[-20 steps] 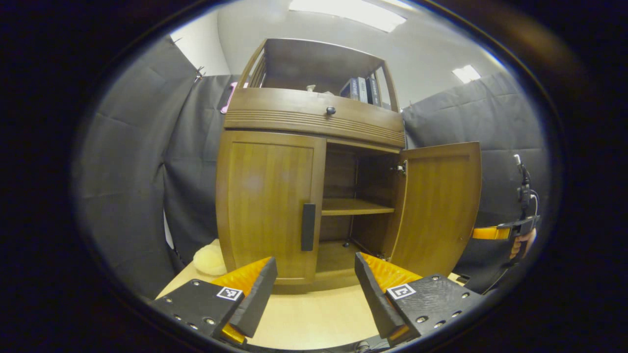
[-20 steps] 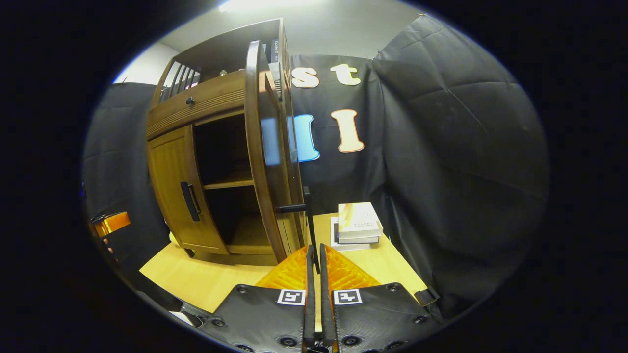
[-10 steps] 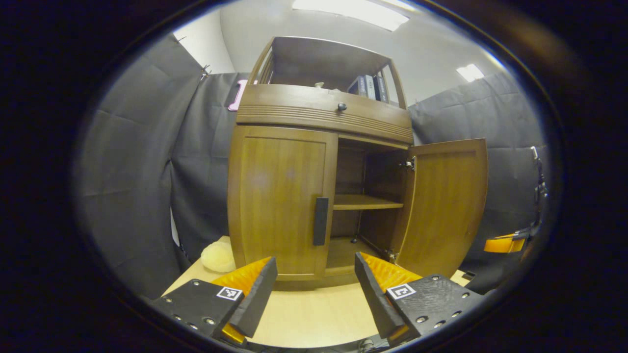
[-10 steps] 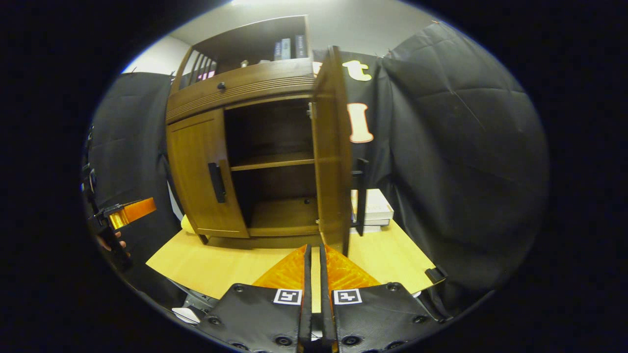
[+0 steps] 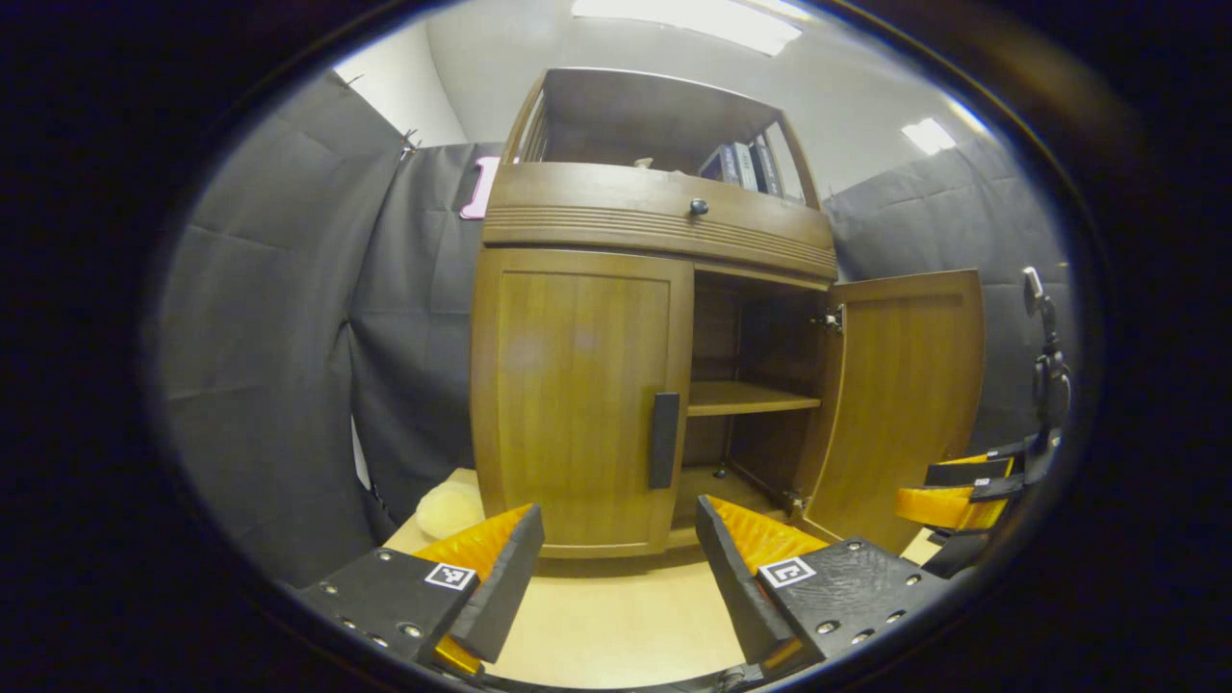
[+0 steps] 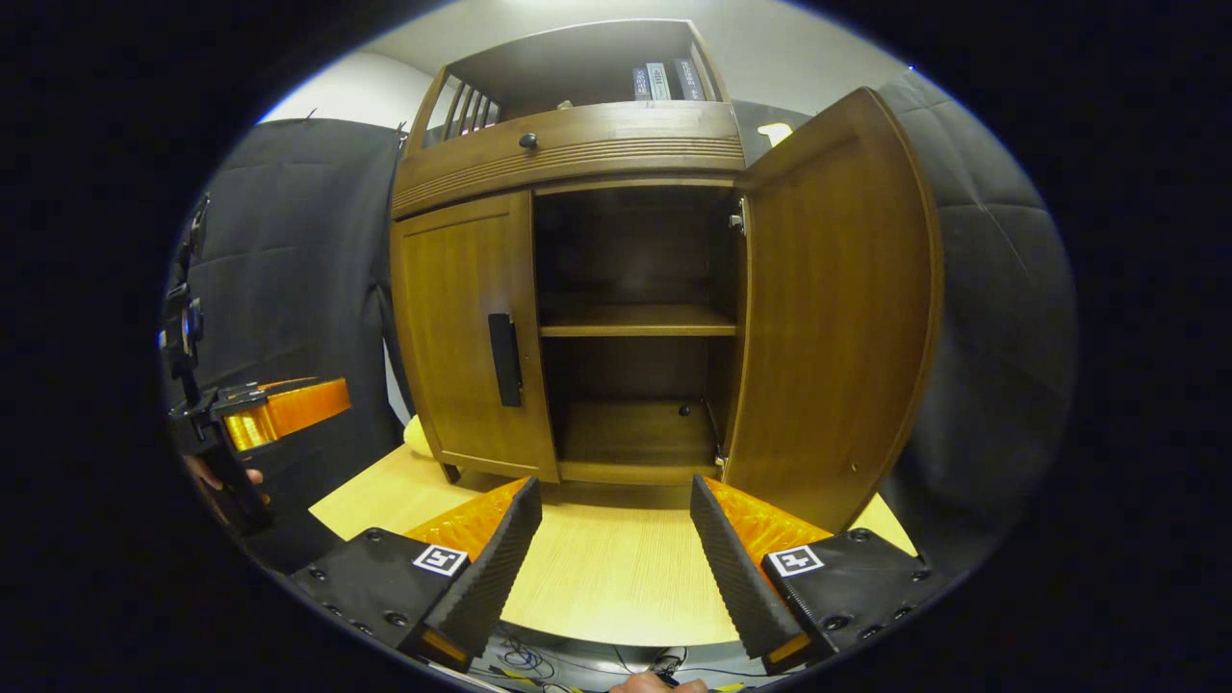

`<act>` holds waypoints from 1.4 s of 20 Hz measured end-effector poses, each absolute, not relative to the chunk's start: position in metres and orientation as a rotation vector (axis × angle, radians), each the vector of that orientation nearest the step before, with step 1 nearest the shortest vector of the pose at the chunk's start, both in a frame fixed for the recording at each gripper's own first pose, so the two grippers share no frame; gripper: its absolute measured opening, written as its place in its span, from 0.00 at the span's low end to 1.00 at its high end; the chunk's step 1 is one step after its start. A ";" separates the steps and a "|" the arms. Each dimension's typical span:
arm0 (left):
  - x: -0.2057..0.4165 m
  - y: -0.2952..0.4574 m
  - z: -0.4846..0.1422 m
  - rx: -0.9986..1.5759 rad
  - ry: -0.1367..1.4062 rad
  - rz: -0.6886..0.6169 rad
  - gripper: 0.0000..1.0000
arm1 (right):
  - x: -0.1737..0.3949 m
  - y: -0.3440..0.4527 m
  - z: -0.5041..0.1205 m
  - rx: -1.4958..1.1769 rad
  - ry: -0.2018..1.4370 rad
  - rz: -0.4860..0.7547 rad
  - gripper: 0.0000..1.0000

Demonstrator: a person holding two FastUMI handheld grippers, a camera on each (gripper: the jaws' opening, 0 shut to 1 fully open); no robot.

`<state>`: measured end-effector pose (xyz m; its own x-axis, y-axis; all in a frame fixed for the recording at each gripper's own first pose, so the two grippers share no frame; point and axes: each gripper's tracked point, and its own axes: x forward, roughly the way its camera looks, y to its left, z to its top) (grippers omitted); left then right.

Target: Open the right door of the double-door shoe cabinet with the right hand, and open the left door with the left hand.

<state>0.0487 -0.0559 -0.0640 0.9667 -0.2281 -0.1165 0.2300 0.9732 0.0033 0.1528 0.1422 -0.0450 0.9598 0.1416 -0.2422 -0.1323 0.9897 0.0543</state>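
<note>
Your left gripper [image 5: 616, 568] is spread wide with nothing between its fingers, held back from the shoe cabinet [image 5: 654, 231] over the pale table [image 5: 616, 626]. The left door [image 5: 577, 404] is closed and stands just beyond and between the fingertips, its black handle [image 5: 663, 440] above the gap, nearer the right-hand finger. The right door [image 5: 910, 395] stands swung open beyond the right-hand finger. This view also shows a pale yellow soft thing [image 5: 450, 508] past the left-hand finger, beside the cabinet's foot.

Your right gripper [image 6: 616, 558] is likewise wide apart and empty. Ahead of its fingers lies the open compartment with its shelf [image 6: 635, 321]; the open right door [image 6: 837, 318] rises above the right-hand finger. The closed left door [image 6: 467, 327] sits above the left-hand finger, and your left gripper [image 6: 274, 412] shows far off to the left.
</note>
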 end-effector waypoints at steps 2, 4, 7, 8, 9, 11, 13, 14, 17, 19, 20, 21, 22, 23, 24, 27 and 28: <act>0.049 -0.058 -0.065 0.021 0.120 -0.247 0.92 | 0.157 0.143 -0.043 0.033 0.230 0.131 0.96; 0.049 -0.057 -0.064 0.032 0.120 -0.247 0.92 | 0.162 0.139 -0.040 0.009 0.208 0.114 0.96; 0.048 -0.058 -0.067 0.023 0.117 -0.244 0.92 | 0.178 0.132 -0.040 0.010 0.194 0.057 0.96; 0.047 -0.059 -0.067 0.022 0.118 -0.244 0.92 | 0.181 0.132 -0.038 0.027 0.189 0.043 0.96; 0.047 -0.059 -0.068 0.024 0.122 -0.242 0.92 | 0.184 0.136 -0.035 0.040 0.178 0.048 0.96; 0.047 -0.060 -0.068 0.026 0.128 -0.249 0.92 | 0.191 0.138 -0.034 0.019 0.158 0.064 0.96; 0.049 -0.061 -0.069 0.024 0.139 -0.267 0.92 | 0.198 0.139 -0.035 -0.005 0.149 0.084 0.96; 0.051 -0.063 -0.068 0.023 0.142 -0.276 0.92 | 0.201 0.140 -0.036 -0.011 0.157 0.098 0.96; 0.057 -0.067 -0.068 0.036 0.140 -0.302 0.92 | 0.206 0.139 -0.039 -0.028 0.173 0.122 0.98; 0.082 -0.085 -0.073 0.056 0.147 -0.300 0.92 | 0.210 0.137 -0.041 -0.033 0.179 0.116 0.97; 0.095 -0.095 -0.078 0.062 0.153 -0.294 0.92 | 0.211 0.136 -0.041 -0.029 0.184 0.115 0.97; 0.106 -0.098 -0.081 0.066 0.159 -0.286 0.92 | 0.213 0.136 -0.044 -0.026 0.192 0.118 0.97; 0.114 -0.102 -0.083 0.065 0.167 -0.280 0.92 | 0.213 0.136 -0.045 -0.027 0.199 0.122 0.97; 0.120 -0.101 -0.087 0.062 0.176 -0.273 0.93 | 0.215 0.134 -0.046 -0.032 0.205 0.123 0.97; 0.124 -0.102 -0.089 0.058 0.185 -0.270 0.93 | 0.216 0.133 -0.045 -0.038 0.208 0.123 0.97; 0.136 -0.115 -0.106 0.061 0.228 -0.295 0.93 | 0.218 0.130 -0.046 -0.042 0.208 0.119 0.97; 0.142 -0.111 -0.106 0.071 0.226 -0.247 0.82 | 0.219 0.129 -0.045 -0.049 0.206 0.122 0.97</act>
<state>0.1425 -0.1113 -0.1058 0.9446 -0.2342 -0.2301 0.2500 0.9673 0.0419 0.2189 0.1294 -0.0453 0.9714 0.1161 -0.2071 -0.1262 0.9913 -0.0362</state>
